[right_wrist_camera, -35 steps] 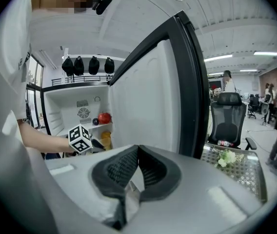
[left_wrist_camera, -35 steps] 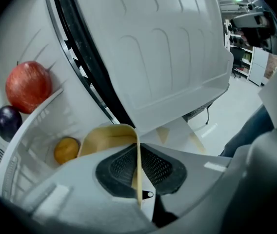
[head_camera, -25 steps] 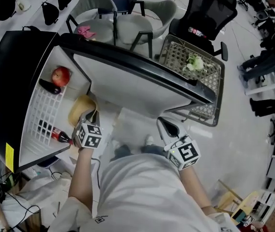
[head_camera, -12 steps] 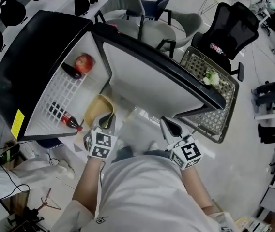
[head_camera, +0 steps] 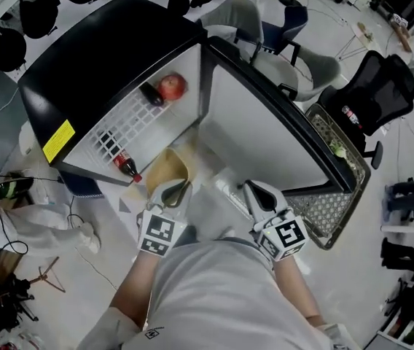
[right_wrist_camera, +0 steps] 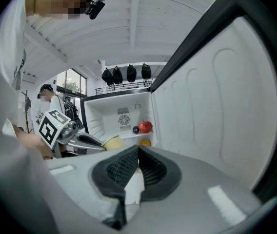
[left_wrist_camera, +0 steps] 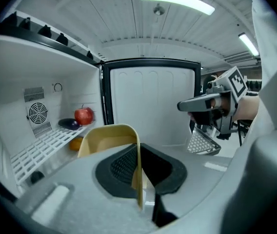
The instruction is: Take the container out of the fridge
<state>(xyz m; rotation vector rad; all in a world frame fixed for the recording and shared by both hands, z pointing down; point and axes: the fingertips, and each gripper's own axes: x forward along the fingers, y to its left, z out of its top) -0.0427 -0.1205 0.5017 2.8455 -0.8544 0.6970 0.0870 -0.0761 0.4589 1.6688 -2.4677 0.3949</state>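
The tan, open-topped container (head_camera: 169, 168) hangs clamped by one thin wall in the left gripper (head_camera: 177, 190), just outside the black fridge (head_camera: 90, 64), its door wide open.

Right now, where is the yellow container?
Head view, left of centre: the left gripper holds the yellow container in front of the open fridge, near the bottle.

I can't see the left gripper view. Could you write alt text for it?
The left gripper is clamped on the wall of a yellow container, held in front of an open fridge. On its white wire shelf sit a red apple and a dark eggplant; the right gripper hangs at right.
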